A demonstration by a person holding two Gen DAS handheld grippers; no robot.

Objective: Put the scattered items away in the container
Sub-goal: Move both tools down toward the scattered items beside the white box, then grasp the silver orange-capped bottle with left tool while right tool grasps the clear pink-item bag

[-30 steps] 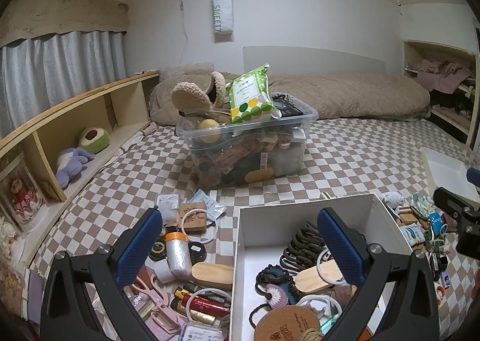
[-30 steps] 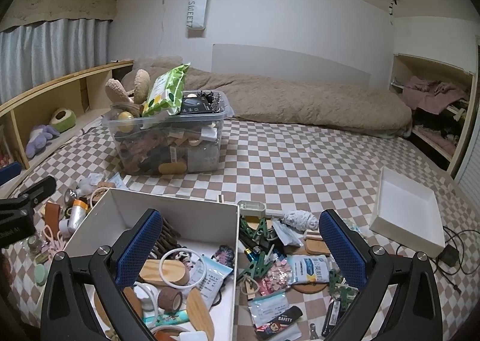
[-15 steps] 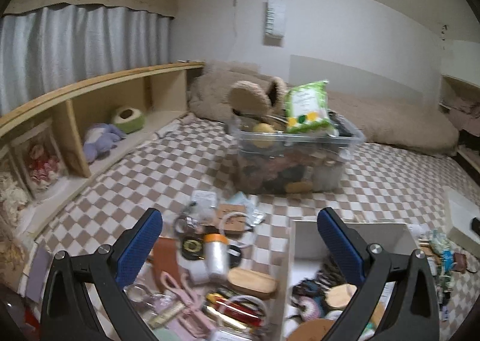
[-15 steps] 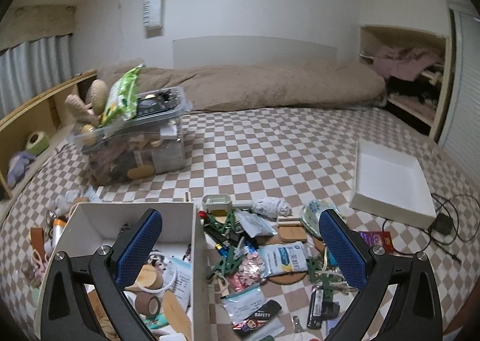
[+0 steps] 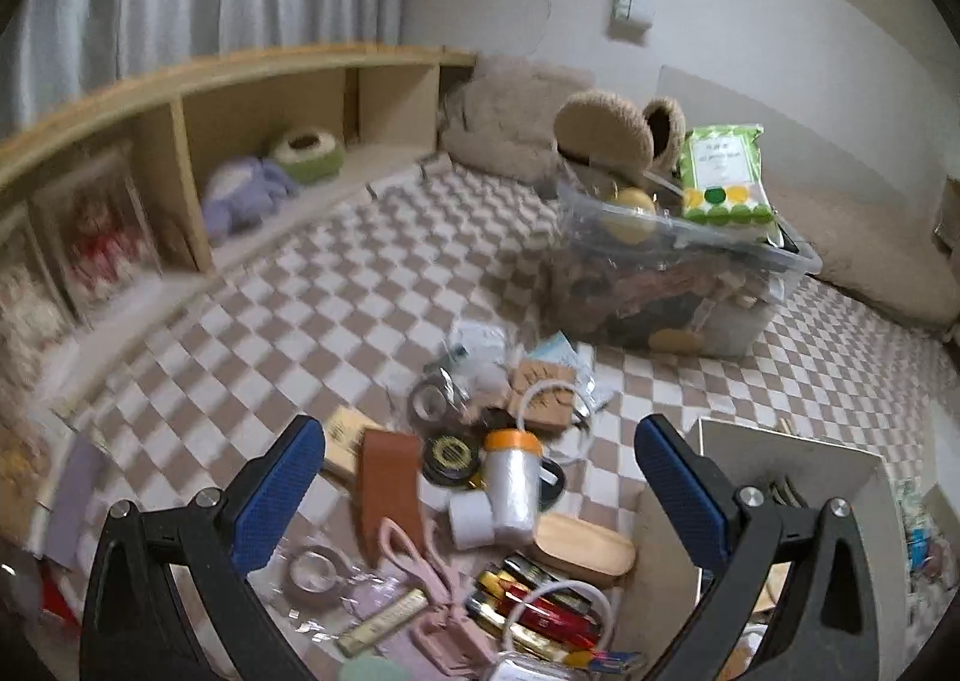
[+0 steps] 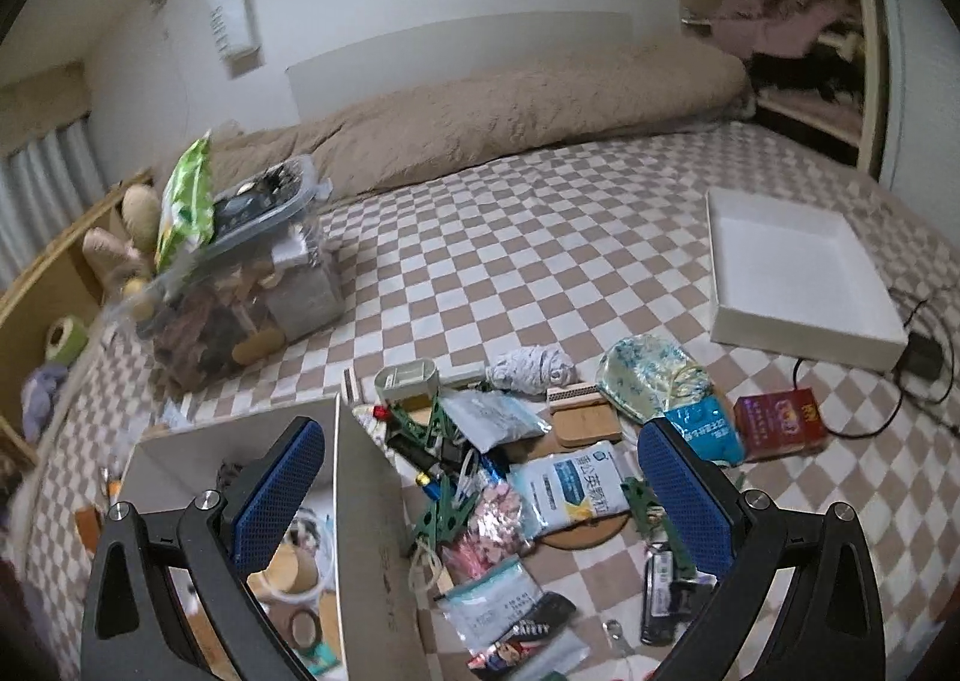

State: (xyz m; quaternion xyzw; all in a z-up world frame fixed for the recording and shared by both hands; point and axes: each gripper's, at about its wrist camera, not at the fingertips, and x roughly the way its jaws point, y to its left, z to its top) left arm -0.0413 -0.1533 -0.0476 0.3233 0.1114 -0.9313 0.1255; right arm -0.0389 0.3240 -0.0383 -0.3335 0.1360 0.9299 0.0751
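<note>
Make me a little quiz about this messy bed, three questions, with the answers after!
1. True or false: the left gripper is holding the orange-capped bottle.
2. Which lies closest to the white lid? A) red box B) clear bin C) pink scissors
3. Fill in: the green packet sits on top of the clear ___.

Key: 1 false, both grippers are open and empty; 2 A; 3 bin.

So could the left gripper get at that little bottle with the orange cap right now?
Probably yes. The left gripper is open and empty, and the bottle lies between its fingers' line of sight, on top of the clutter. Only a tape roll touches it, so that may get nudged.
</note>
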